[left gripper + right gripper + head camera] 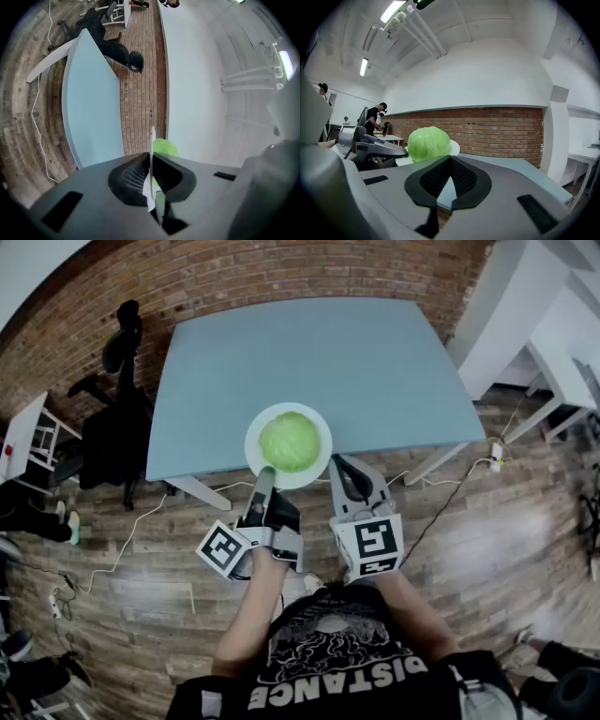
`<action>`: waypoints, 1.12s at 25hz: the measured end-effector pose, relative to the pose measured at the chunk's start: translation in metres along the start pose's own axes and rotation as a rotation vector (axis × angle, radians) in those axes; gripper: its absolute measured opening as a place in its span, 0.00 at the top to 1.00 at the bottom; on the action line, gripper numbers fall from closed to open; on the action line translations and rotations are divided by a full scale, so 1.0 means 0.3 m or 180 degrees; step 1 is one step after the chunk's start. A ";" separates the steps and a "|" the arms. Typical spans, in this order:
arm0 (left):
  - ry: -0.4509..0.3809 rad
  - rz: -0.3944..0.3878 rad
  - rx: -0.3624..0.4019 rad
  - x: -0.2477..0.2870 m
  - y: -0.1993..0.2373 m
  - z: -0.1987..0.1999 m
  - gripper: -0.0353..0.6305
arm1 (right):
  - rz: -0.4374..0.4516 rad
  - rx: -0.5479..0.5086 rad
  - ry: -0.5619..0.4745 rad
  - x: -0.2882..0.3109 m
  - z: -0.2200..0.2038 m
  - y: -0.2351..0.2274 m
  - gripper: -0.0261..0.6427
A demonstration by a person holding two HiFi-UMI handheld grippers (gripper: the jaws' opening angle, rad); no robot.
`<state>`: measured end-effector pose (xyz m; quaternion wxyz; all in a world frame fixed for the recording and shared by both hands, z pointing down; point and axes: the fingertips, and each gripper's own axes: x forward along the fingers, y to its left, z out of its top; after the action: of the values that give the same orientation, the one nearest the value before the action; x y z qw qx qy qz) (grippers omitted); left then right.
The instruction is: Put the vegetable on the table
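A round green cabbage (292,441) rests on a white plate (256,434) that hangs over the near edge of the light blue table (309,352). My left gripper (264,476) is shut on the plate's near rim. In the left gripper view the plate (152,140) stands edge-on between the jaws, with the cabbage (168,146) to its right. My right gripper (340,467) is shut and holds nothing, just right of the plate. In the right gripper view the cabbage (428,143) and the plate (454,148) sit left of the gripper (450,159), above the table (511,166).
A black office chair (117,423) stands left of the table. White desks (553,352) fill the right side, and a small white table (23,432) the far left. Cables and a power strip (495,457) lie on the wooden floor. A person (375,117) stands far off.
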<state>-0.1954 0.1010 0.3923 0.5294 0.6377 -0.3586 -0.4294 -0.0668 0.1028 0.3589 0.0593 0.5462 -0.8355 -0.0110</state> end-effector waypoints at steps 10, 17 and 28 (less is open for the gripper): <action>-0.0024 -0.0011 -0.0012 -0.003 -0.009 0.007 0.93 | -0.0018 -0.0005 -0.0018 -0.001 0.000 0.002 0.95; -0.0007 -0.0008 -0.0045 -0.001 -0.001 0.008 0.93 | -0.0055 -0.0020 -0.0005 0.003 -0.005 0.001 0.95; 0.0036 -0.0024 -0.0092 0.006 0.016 0.009 0.93 | -0.0097 -0.0065 0.0056 0.003 -0.020 0.005 0.95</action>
<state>-0.1971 0.0975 0.3966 0.5390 0.6338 -0.3469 -0.4329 -0.0678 0.1030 0.3651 0.0721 0.5583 -0.8263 -0.0156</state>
